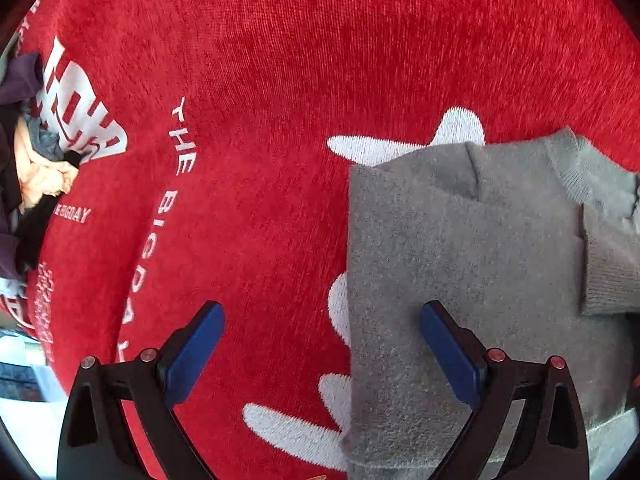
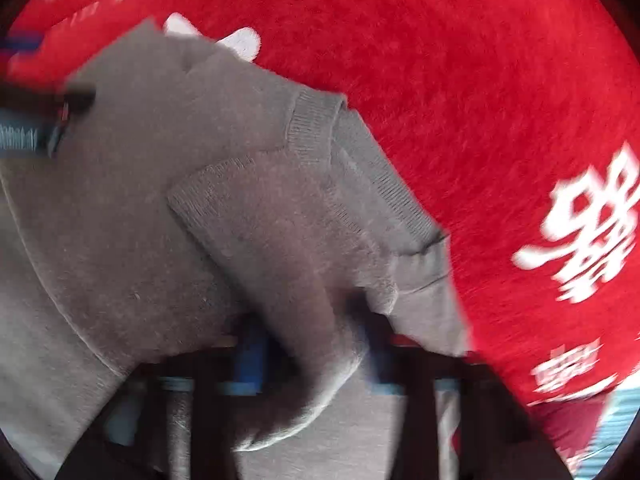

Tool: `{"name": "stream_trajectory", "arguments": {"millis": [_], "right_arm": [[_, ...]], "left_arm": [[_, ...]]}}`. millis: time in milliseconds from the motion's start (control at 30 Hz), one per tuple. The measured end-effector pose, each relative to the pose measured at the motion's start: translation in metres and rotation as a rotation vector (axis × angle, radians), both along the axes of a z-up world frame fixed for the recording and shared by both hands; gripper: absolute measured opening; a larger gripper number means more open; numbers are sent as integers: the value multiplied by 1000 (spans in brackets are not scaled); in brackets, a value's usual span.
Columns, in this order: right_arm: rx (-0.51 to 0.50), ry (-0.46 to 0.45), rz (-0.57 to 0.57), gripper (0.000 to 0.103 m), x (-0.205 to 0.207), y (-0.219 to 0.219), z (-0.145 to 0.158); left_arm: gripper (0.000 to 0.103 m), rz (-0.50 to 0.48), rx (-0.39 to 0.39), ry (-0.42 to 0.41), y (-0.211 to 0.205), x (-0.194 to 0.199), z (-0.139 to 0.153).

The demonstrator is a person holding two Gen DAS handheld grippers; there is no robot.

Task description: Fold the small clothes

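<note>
A small grey knit sweater [image 1: 460,260] lies on a red cloth with white print [image 1: 280,80]. My left gripper [image 1: 320,344] is open and empty; its right finger hangs over the sweater's left edge and its left finger over the red cloth. In the right wrist view the grey sweater [image 2: 140,220] fills the left and middle, with a ribbed-cuff sleeve [image 2: 288,232] folded across the body. My right gripper [image 2: 312,340] is shut on the sleeve, whose fabric hides most of its fingers. The view is blurred.
A heap of other clothes [image 1: 28,168], dark, beige and grey, lies at the far left edge of the red cloth. The left gripper shows at the left edge of the right wrist view [image 2: 48,112]. Red cloth with white characters [image 2: 592,224] spreads to the right.
</note>
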State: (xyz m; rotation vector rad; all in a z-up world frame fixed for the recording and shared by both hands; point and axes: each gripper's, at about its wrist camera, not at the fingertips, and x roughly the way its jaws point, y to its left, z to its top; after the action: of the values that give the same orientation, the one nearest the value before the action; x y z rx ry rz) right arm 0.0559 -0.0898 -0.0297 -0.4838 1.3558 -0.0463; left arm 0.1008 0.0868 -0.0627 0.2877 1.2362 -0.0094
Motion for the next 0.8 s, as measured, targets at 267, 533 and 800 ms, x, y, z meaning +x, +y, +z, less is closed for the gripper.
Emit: {"name": "stream_trajectory", "arguments": {"millis": [267, 533, 800], "right_arm": [[584, -188, -749, 62, -62, -170, 29], [931, -170, -1051, 72, -130, -228, 14], [934, -163, -1056, 49, -114, -225, 8]], "left_arm": [[99, 4, -15, -2, 2, 2, -5], [99, 8, -91, 31, 4, 34, 0], [71, 51, -301, 154, 7, 73, -12]]}}
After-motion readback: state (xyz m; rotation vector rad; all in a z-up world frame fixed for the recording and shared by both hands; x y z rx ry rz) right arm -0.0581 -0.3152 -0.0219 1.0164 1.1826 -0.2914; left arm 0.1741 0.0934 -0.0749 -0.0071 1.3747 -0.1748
